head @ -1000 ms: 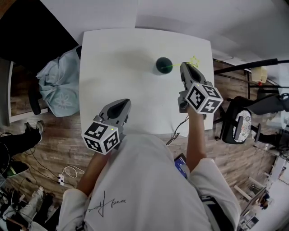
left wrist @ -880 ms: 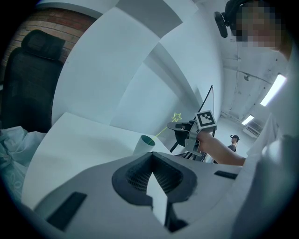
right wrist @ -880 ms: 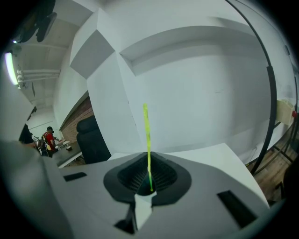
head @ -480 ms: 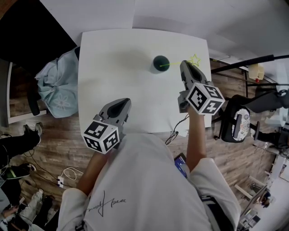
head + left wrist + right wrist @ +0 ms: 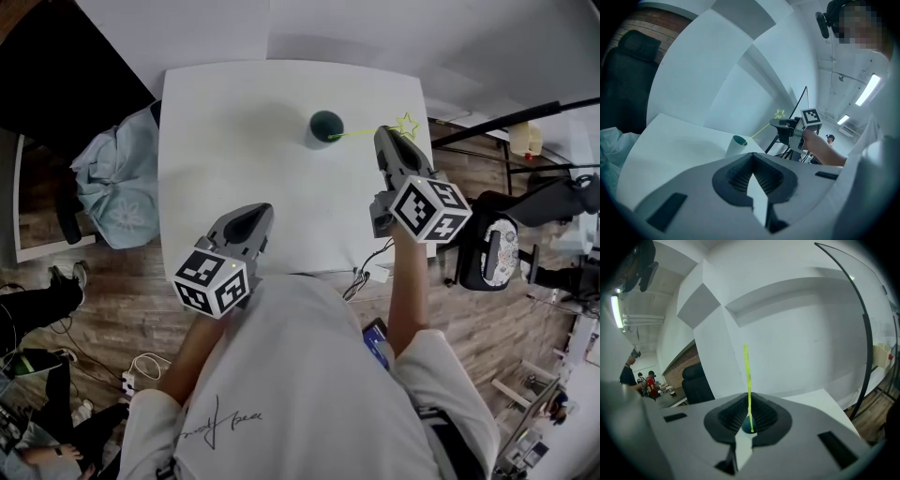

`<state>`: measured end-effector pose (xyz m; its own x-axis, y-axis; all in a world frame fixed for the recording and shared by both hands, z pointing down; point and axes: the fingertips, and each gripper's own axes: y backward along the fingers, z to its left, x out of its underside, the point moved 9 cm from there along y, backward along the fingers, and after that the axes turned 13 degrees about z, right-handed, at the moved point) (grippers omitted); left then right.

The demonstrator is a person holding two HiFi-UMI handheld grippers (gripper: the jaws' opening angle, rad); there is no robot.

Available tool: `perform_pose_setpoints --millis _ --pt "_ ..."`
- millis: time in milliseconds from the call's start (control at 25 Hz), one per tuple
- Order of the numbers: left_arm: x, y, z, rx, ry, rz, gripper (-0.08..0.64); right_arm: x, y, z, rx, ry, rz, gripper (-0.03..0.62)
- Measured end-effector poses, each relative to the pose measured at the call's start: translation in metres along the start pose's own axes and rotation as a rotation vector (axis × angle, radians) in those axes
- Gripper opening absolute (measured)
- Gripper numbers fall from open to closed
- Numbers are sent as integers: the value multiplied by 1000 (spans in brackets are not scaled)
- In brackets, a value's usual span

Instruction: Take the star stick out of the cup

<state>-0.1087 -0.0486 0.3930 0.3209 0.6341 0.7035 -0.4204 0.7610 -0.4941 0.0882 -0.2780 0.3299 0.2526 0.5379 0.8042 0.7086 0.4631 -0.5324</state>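
The right gripper (image 5: 383,136) has its fingers pressed together on the star stick (image 5: 361,133) just below the star; the stick slants down with its lower end inside the dark cup (image 5: 325,127) on the white worktop (image 5: 234,141). The left gripper (image 5: 255,217) hovers at the near edge, its fingers closed on nothing.
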Motion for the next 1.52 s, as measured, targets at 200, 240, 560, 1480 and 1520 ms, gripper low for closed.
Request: perform_pose_setpoints --millis 200,240,560,1480,1520 --pt "5 -3 -9 16 -2 5 3 2 18 1 -11 -7 -20 25" --pt "6 -3 -10 21 -2 7 3 4 22 1 -11 -9 -21 25" --pt "13 -9 -24 53 -20 22 3 17 44 -1 -36 -21 -23 25" --pt "26 -12 -42 120 -27 50 3 54 70 10 -85 3 22 25" --pt "26 -12 -41 120 -26 51 3 56 70 10 -89 0 25 25"
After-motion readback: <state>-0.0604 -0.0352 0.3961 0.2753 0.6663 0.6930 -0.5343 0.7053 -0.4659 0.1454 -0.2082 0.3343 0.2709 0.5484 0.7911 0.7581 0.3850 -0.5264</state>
